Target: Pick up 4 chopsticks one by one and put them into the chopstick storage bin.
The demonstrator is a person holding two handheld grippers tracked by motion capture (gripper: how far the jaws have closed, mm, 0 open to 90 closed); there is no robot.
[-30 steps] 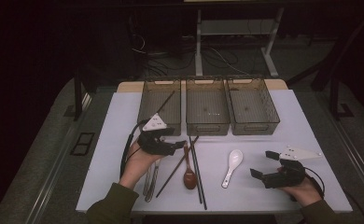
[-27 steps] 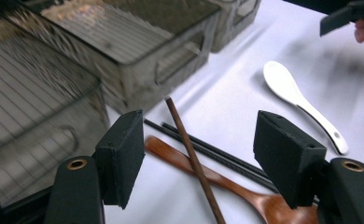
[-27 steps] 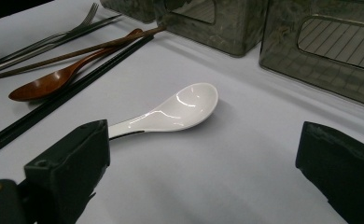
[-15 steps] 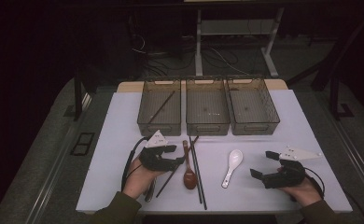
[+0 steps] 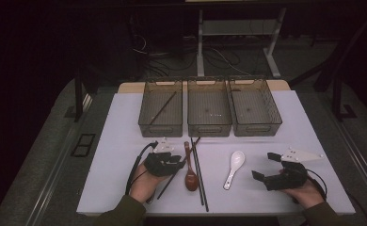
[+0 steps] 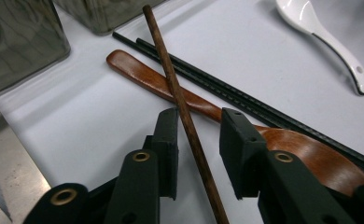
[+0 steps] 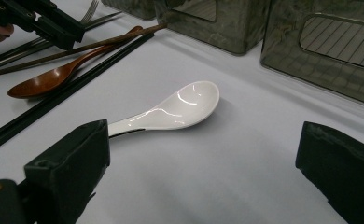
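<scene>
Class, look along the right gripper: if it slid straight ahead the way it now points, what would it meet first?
Probably the white spoon, lying just ahead of the right gripper, whose open fingers don't touch it. Depth is hard to judge.

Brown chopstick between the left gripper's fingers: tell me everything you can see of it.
The brown chopstick is a slim round stick that looks like dark wood with a fine grain. It lies flat on the white table, crossing over the handle of the wooden spoon and resting on it. Its far end points toward the mesh bins, beside the black chopsticks. The left gripper straddles it; its fingers have just been closing, with gaps left on both sides, so it is not yet gripped.
</scene>
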